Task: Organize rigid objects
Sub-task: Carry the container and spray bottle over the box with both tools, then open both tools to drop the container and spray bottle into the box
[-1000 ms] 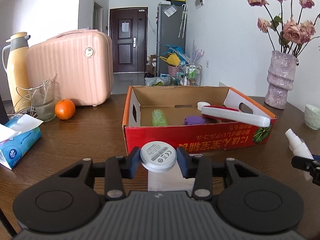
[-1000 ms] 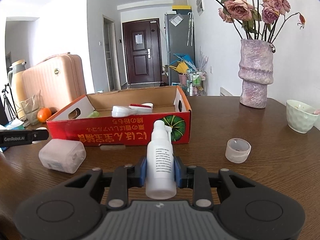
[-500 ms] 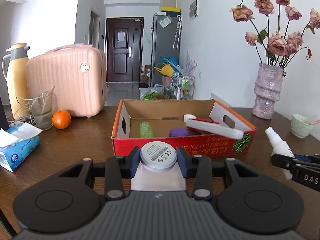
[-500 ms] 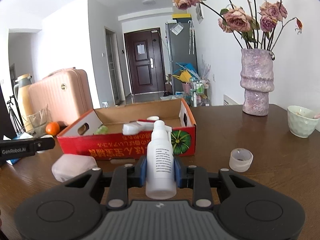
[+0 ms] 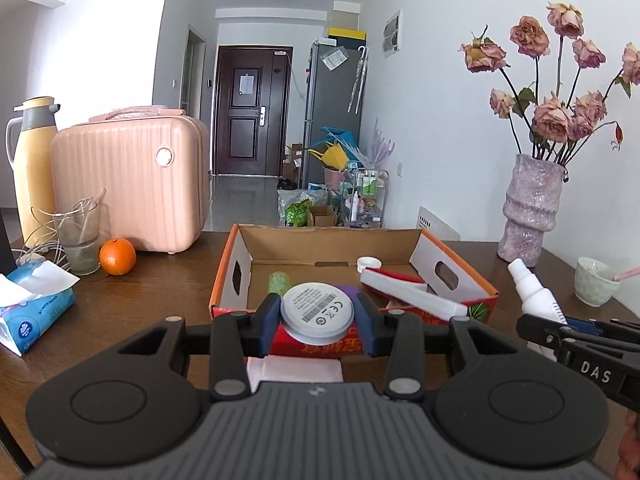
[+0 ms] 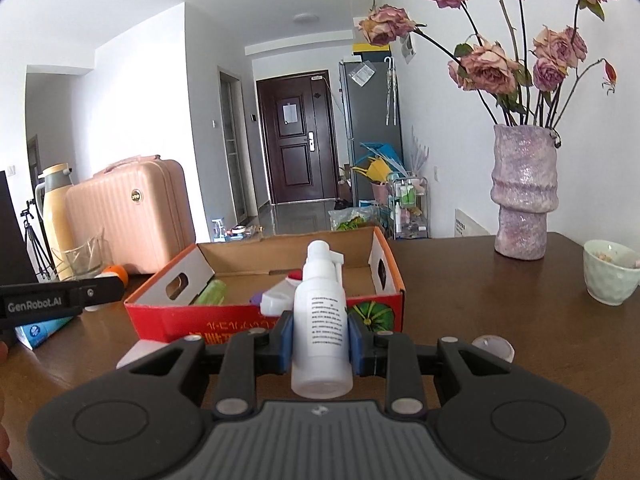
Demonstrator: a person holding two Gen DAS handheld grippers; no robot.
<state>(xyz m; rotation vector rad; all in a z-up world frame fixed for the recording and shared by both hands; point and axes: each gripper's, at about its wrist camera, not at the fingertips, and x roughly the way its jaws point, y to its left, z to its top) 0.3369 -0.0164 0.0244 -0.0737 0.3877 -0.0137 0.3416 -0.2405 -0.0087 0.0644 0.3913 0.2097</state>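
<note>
White disc (image 5: pixel 317 312) w/ black barcode, white bottle (image 6: pixel 322 320) w/ grey print. Box (image 5: pixel 472 276): red front, orange rim, brown inside, green pumpkin pic. Pink ribbed suitcase (image 5: pixel 128 184), orange fruit (image 5: pixel 117 256), mottled purple vase (image 6: pixel 524 196), dark wood table (image 6: pixel 500 304).

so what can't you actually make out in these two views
- Left wrist view: the white block under the round device is mostly hidden by the left tongs.
- Right wrist view: the printed label on the spray bottle is too small to read.
- Right wrist view: the clear cap is half hidden behind the right tongs.
- Both views: the box contents overlap, partly blocked by the held things.
</note>
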